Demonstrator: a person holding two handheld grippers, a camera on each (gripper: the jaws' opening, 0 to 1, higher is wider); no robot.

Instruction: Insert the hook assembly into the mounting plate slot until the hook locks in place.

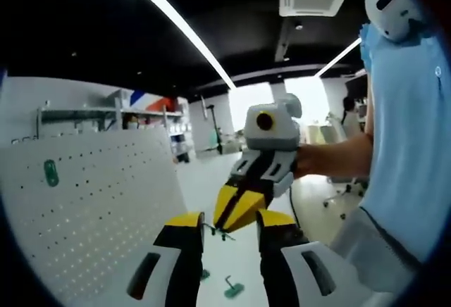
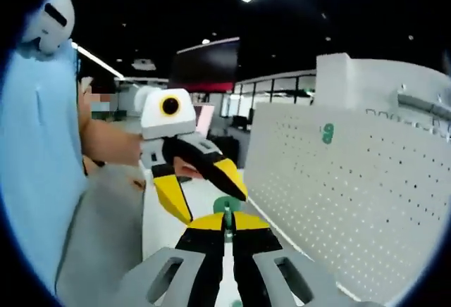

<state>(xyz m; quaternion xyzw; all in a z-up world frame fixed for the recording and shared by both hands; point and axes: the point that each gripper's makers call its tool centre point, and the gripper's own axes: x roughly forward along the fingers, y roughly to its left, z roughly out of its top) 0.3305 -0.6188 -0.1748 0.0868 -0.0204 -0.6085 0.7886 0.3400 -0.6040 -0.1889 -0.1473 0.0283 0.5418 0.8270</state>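
Left gripper (image 1: 229, 224): jaws spread wide apart, yellow tips parted, nothing between them; in the right gripper view it comes in from the left, just above and left of that view's own jaws (image 2: 209, 193).
Right gripper (image 2: 227, 224): jaws nearly closed, pinched on the green hook assembly (image 2: 227, 208), whose thin stem stands up between the tips; in the left gripper view it reaches in from the right, its yellow tips just above the gap of the left jaws (image 1: 236, 212).
Hook at the tips: a small dark-green piece (image 1: 224, 235) hangs right below the right gripper's tips, between the left jaws.
Mounting plate (image 1: 91, 201): white perforated board, left of the left jaws; right of the right jaws (image 2: 366, 201).
Hooks on plate: one green hook (image 1: 51, 172) sits high on the board, well apart from both grippers (image 2: 327, 134).
Spare hooks (image 1: 234, 289): green pieces on the white table (image 1: 232, 265), below and between the left jaws.
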